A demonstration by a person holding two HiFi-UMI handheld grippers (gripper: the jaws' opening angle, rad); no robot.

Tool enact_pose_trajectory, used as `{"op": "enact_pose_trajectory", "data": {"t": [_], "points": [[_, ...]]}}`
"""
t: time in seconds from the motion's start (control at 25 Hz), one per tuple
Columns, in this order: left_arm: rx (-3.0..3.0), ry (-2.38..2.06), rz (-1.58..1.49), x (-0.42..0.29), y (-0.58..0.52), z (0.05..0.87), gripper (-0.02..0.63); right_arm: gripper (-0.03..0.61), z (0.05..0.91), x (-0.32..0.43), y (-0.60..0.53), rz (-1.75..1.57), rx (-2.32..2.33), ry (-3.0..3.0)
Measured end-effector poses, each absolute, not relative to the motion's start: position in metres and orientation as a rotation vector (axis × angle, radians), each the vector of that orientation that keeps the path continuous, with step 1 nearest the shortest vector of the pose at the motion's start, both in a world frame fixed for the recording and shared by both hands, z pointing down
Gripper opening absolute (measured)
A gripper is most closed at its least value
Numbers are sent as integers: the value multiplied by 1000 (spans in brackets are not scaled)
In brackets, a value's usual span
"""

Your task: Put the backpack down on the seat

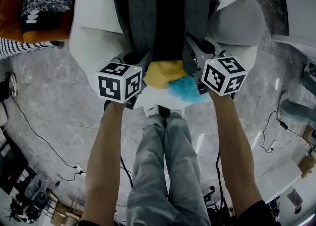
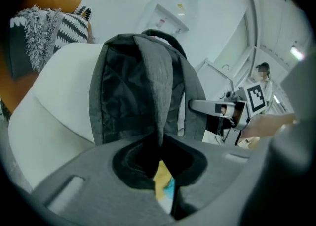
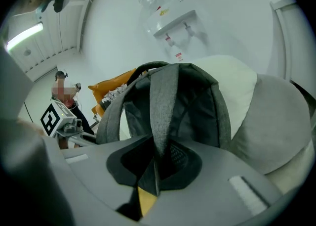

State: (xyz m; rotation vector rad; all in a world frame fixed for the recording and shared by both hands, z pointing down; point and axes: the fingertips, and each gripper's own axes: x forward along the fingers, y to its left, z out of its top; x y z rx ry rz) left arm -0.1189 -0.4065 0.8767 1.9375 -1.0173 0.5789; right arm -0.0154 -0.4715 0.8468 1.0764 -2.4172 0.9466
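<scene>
The grey backpack [image 1: 168,17] stands upright on the white seat [image 1: 94,27], its black back panel facing me. My left gripper [image 1: 140,62] is shut on the left shoulder strap [image 2: 158,101], which runs up from between its jaws [image 2: 160,148]. At the other side, my right gripper [image 1: 192,52] is shut on the second strap [image 3: 163,111], pinched at the jaws [image 3: 157,163]. Each gripper shows in the other's view: the right gripper [image 2: 217,107] and the left gripper [image 3: 59,118]. A yellow soft thing [image 1: 163,74] and a blue one [image 1: 185,90] lie below the pack, between the grippers.
A grey cushion [image 1: 237,22] lies on the seat's right side. An orange cushion with a patterned throw [image 1: 34,2] sits to the left. A water dispenser [image 2: 168,15] stands behind. Cables [image 1: 44,141] trail over the marble floor. A person [image 2: 261,76] stands far off.
</scene>
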Motion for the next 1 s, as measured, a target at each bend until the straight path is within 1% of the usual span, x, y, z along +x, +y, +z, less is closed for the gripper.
{"op": "enact_pose_trajectory", "data": {"t": [0.2, 0.4, 0.56, 0.64, 0.72, 0.8, 0.92, 0.96, 1.0], "points": [[1848, -1101, 613, -125, -404, 893, 32, 38, 869, -12, -473, 980, 1051, -2385], [1815, -1131, 621, -128, -401, 896, 81, 52, 881, -6, -469, 946, 1016, -2328], [1853, -1160, 617, -130, -402, 885, 104, 137, 883, 8, -467, 940, 1063, -2276], [1857, -1199, 602, -132, -404, 875, 106, 149, 882, 20, -464, 955, 1114, -2254], [1860, -1236, 622, -134, -403, 868, 120, 149, 879, 29, -460, 969, 1152, -2244], [1851, -1258, 648, -136, -398, 868, 120, 147, 877, 34, -457, 977, 1169, -2246], [1813, -1265, 645, -136, -384, 872, 117, 110, 875, 38, -451, 960, 1172, -2243], [1796, -1270, 636, -136, -379, 873, 85, 82, 874, 39, -449, 952, 1170, -2241], [1778, -1276, 623, -137, -375, 874, 28, 54, 873, 40, -447, 948, 1165, -2238]]}}
